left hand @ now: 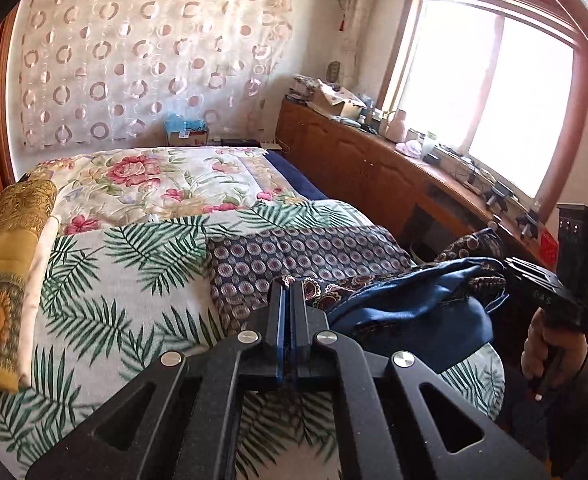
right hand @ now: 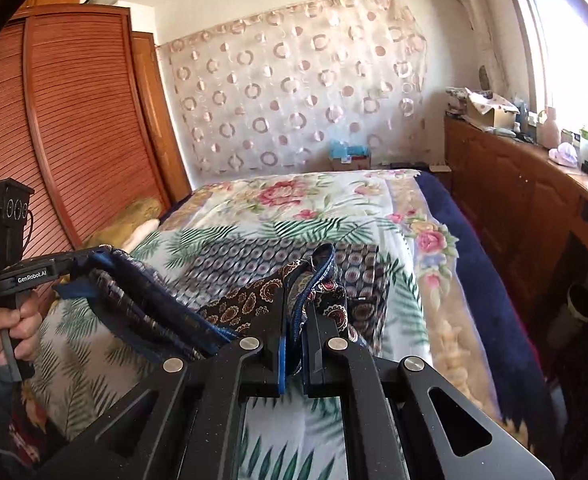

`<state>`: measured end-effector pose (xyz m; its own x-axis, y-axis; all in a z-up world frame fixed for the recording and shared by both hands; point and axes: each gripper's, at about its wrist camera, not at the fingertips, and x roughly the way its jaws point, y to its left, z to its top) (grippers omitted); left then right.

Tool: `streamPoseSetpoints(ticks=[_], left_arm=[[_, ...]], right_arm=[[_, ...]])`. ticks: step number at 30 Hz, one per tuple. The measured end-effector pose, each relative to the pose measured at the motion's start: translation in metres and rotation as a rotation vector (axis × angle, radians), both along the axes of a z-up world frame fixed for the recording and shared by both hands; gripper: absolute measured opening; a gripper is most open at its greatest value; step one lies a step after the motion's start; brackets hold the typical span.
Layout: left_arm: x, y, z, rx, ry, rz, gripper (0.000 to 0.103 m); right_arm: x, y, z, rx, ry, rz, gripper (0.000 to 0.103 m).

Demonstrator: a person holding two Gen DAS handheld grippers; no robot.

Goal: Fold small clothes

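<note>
Paisley cloth with a plain blue lining, the small garment [right hand: 261, 296] being folded, hangs off the bed between the two claws. The right gripper [right hand: 294, 300] is clenched on one corner of it, blue edging and patterned cloth pinched between its pads. The left gripper [left hand: 287, 292] has its jaws pressed together; from its own camera it is hard to see the cloth in the pinch, but the right camera shows that gripper [right hand: 79, 262] holding the other corner, so it probably grips it too.

Judged from this, the fold on this piece has hardly begun: it is lifted and slack, not yet spread flat. Behind it, on the palm-leaf sheet [left hand: 105, 276], lies a second patterned cloth [left hand: 302, 248] in a neat rectangle, which looks like one piece already done.

Round about: a yellow quilt [left hand: 1, 264] rolled along the left edge of the bed, a wooden cabinet [left hand: 374, 164] crowded with boxes and bottles under the window, and a slatted wardrobe [right hand: 73, 120]. The finished rectangle takes up part of the clear sheet, so the lifted garment needs setting down near the front without dragging across it.
</note>
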<state>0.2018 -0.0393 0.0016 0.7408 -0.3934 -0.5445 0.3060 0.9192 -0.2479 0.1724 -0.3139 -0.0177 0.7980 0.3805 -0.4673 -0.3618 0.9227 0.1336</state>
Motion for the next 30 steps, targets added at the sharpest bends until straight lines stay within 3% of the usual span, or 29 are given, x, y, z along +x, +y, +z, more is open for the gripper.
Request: streamPoseSetpoints(ticks=[7, 18, 24, 26, 30], left_arm=[[0.038, 0.004, -0.014, 0.006, 0.034, 0.029, 0.002], [0.072, -0.004, -0.022, 0.029, 0.066, 0.029, 0.002], [0.086, -0.004, -0.029, 0.044, 0.088, 0.033, 0.002], [0.091, -0.002, -0.034, 0.047, 0.101, 0.039, 0.002], [0.100, 0.002, -0.041, 0.064, 0.117, 0.063, 0.003]], right_arm=[[0.025, 0.025, -0.014, -0.047, 0.016, 0.003, 0.005], [0.052, 0.029, 0.005, -0.070, 0.030, -0.003, 0.005], [0.067, 0.025, 0.006, -0.077, 0.069, -0.049, 0.018], [0.070, 0.023, 0.012, -0.084, 0.062, -0.066, 0.028], [0.069, 0.019, 0.022, -0.133, 0.027, -0.093, 0.029]])
